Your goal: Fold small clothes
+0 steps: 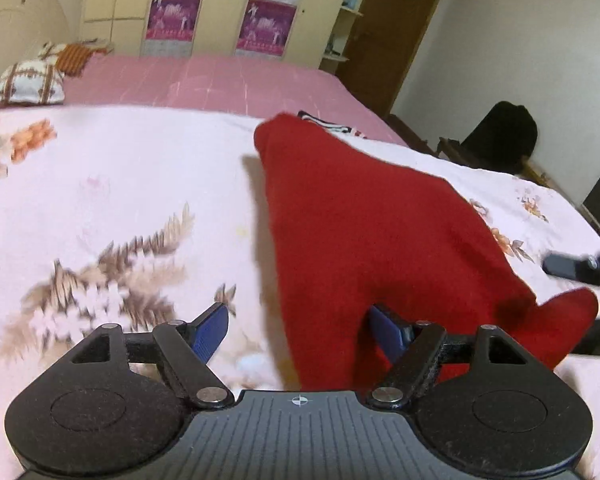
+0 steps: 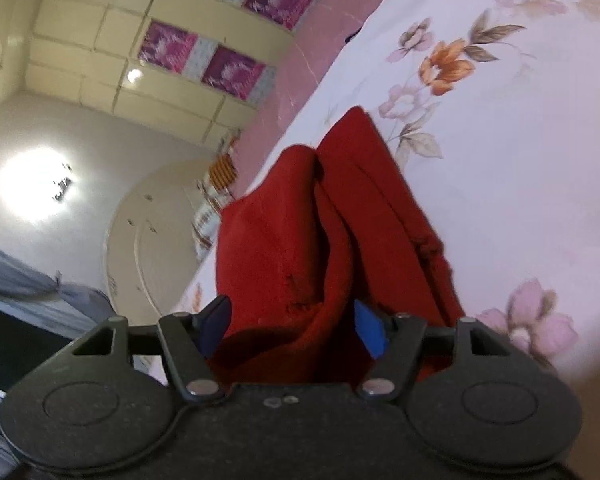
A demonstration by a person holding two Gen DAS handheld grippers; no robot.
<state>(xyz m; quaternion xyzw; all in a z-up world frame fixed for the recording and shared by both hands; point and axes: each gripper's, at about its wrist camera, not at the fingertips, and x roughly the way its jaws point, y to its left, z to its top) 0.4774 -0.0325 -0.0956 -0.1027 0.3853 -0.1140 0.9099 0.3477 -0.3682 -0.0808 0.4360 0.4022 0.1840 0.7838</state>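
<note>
A small red garment (image 1: pixel 352 232) hangs lifted above the floral bedsheet (image 1: pixel 100 200). My left gripper (image 1: pixel 300 328) has its blue pads wide apart, and the cloth drapes between them and over the right pad (image 1: pixel 388 330). In the right wrist view, the same red garment (image 2: pixel 300 240) bunches in folds between the fingers of my right gripper (image 2: pixel 292 326), whose blue pads (image 2: pixel 370 330) also stand apart with cloth lying between them. The right gripper's tip (image 1: pixel 572 266) shows at the right edge of the left wrist view.
A pink blanket (image 1: pixel 220 80) covers the far half of the bed, with pillows (image 1: pixel 28 80) at the left. A striped cloth (image 1: pixel 332 126) lies behind the red garment. A wardrobe (image 1: pixel 220 8), a door and a dark chair (image 1: pixel 500 140) stand beyond the bed.
</note>
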